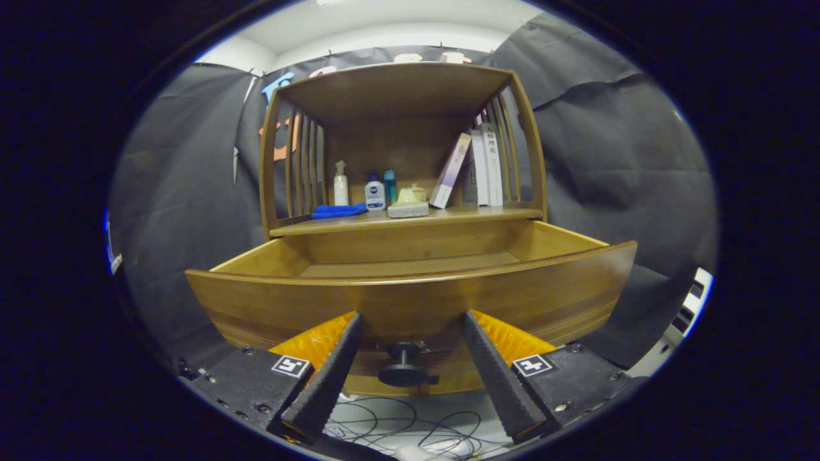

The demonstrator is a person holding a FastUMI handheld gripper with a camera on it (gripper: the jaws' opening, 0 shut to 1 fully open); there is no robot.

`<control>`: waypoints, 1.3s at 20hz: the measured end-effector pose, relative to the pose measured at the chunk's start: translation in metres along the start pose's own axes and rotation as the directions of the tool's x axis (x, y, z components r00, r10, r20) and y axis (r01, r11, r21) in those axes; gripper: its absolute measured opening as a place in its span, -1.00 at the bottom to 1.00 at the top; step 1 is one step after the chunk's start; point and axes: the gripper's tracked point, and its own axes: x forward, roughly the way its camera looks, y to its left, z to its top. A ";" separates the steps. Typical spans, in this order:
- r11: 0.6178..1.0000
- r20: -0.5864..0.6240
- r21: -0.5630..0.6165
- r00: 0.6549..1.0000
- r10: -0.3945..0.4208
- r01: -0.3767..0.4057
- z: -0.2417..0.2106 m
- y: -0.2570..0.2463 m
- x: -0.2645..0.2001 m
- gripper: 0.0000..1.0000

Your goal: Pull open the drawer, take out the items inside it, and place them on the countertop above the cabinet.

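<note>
Gripper point(410, 323) is sitting wide open, gripping nothing, fingers straddling the knob point(403, 366) on the pulled-out drawer's point(410, 301) front edge.

I'm looking at the wooden cabinet's tabletop point(487, 213), a bare strip along its front edge. On it, from nine o'clock round to three: a blue cloth point(338, 210), a white spray bottle point(341, 184), a white bottle with a blue cap point(375, 193), a teal bottle point(390, 185), a pale sponge block point(408, 207), then a leaning book point(450, 171) against upright books point(485, 168).
</note>
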 end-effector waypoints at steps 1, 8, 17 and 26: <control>1.000 0.015 -0.001 1.000 0.003 -0.003 0.001 0.000 0.001 1.00; 0.999 0.044 -0.002 0.999 0.032 -0.032 0.005 -0.004 0.016 0.99; 0.999 0.063 -0.026 0.998 0.028 -0.027 0.023 -0.001 0.065 0.99; 1.000 0.069 -0.017 0.998 -0.001 0.002 0.041 0.009 0.136 0.98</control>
